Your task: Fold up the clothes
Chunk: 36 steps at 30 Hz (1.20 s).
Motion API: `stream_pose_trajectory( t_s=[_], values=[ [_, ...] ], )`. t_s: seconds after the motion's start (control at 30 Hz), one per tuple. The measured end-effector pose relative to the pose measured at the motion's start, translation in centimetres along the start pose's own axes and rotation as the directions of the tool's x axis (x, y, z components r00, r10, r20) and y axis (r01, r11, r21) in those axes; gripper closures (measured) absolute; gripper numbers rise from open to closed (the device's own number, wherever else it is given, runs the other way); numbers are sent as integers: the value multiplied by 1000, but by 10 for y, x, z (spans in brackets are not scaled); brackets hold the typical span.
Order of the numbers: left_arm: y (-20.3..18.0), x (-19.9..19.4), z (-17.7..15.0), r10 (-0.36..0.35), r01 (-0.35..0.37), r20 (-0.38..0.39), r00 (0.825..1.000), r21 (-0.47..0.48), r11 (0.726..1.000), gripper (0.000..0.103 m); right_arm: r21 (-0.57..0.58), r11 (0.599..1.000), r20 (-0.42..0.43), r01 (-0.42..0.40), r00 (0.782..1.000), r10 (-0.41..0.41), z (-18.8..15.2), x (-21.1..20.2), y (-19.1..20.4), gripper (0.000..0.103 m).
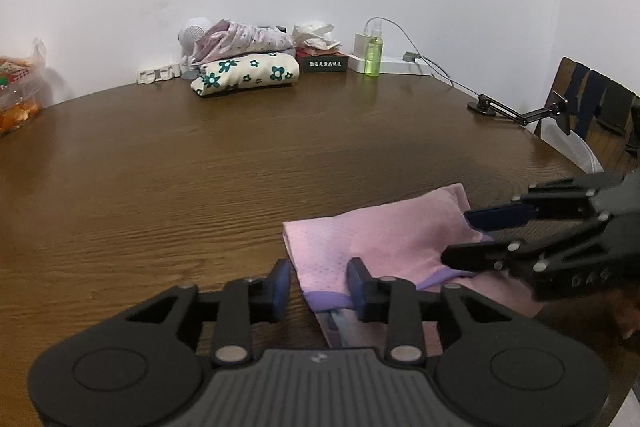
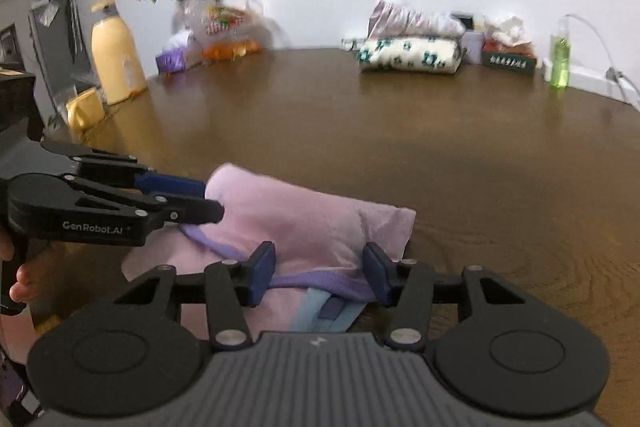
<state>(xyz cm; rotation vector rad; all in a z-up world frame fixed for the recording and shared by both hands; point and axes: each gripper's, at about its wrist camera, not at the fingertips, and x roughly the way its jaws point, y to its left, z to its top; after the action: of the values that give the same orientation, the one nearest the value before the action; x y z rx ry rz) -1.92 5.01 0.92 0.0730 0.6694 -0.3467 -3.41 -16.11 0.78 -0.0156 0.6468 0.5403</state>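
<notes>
Lying folded near the front edge of the brown wood-grain bench (image 1: 200, 167), the pink knit garment with lilac trim (image 1: 384, 239) has both tongs at its near hem. The left tongs (image 1: 319, 285) stand partly open astride the left corner, pads apparently clear of the cloth; the right tongs (image 2: 319, 275) stand wider, straddling the lilac band, gripping nothing. This placement suggests a fold just laid down. A folded cream flower-print garment (image 1: 246, 75) sits stacked by the wall, presumably finished. Legible: "GenRobot.AI" on the left tongs' body; the dark box (image 1: 322, 63) lettering is unreadable.
</notes>
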Motion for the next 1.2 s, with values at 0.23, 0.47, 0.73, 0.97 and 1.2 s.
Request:
stream_pose_trajectory(
  t_s=[0.23, 0.47, 0.73, 0.97, 1.2],
  values=[
    [18, -29, 0, -75, 78, 31, 997, -113, 991, 60, 66, 996, 24, 63, 998, -65, -2, -34, 11, 47],
    [-7, 1, 8, -40, 37, -58, 997, -61, 997, 72, 227, 972, -12, 65, 998, -64, -13, -10, 5, 82],
    [4, -31, 4, -96, 93, -9, 995, -163, 982, 54, 199, 976, 64, 89, 993, -104, -1, -35, 9, 47],
    [-5, -3, -4, -131, 121, -62, 989, -147, 982, 77, 298, 949, -7, 105, 994, -108, -10, -2, -8, 96],
    [-1, -9, -5, -147, 136, -42, 988, -190, 972, 73, 347, 930, 27, 124, 989, -142, -13, -19, -5, 84]
  ],
)
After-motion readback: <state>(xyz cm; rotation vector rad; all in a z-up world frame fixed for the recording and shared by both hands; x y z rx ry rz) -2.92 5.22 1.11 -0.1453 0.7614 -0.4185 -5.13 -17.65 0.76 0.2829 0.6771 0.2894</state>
